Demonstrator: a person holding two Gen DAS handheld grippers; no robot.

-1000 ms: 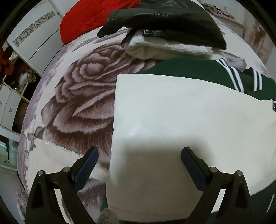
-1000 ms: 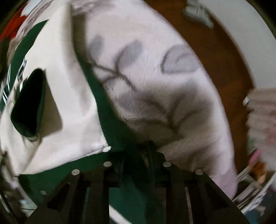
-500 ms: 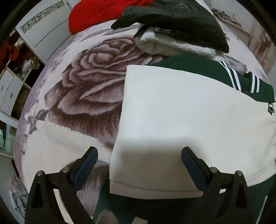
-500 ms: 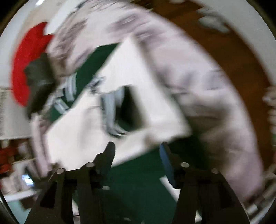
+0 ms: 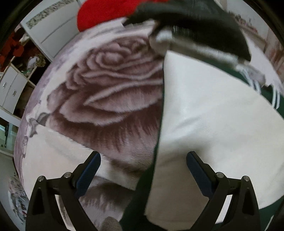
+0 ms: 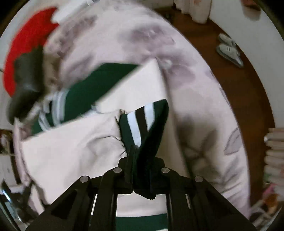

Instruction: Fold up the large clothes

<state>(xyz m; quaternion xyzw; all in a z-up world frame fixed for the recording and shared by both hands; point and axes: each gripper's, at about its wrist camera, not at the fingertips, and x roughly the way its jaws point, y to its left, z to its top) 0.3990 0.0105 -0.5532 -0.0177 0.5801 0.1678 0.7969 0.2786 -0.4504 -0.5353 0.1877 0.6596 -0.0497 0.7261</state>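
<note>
A green and cream jacket (image 5: 213,124) lies on a bed with a rose-print blanket (image 5: 106,92). In the left wrist view my left gripper (image 5: 142,170) is open and empty, hovering over the jacket's left edge and the blanket. In the right wrist view my right gripper (image 6: 140,177) is shut on the jacket's green cuff with white stripes (image 6: 143,122), lifting the cream sleeve (image 6: 71,145) above the jacket body (image 6: 99,85).
A black leather jacket (image 5: 204,28) lies on a pale garment at the far side, a red garment (image 5: 103,12) behind it. White cabinets (image 5: 10,88) stand at left. Wooden floor with slippers (image 6: 229,51) lies beyond the bed's right edge.
My right gripper opened, then closed on the striped cuff and lifted it. My left gripper shifted left, off the cream panel toward its edge, and stayed open.
</note>
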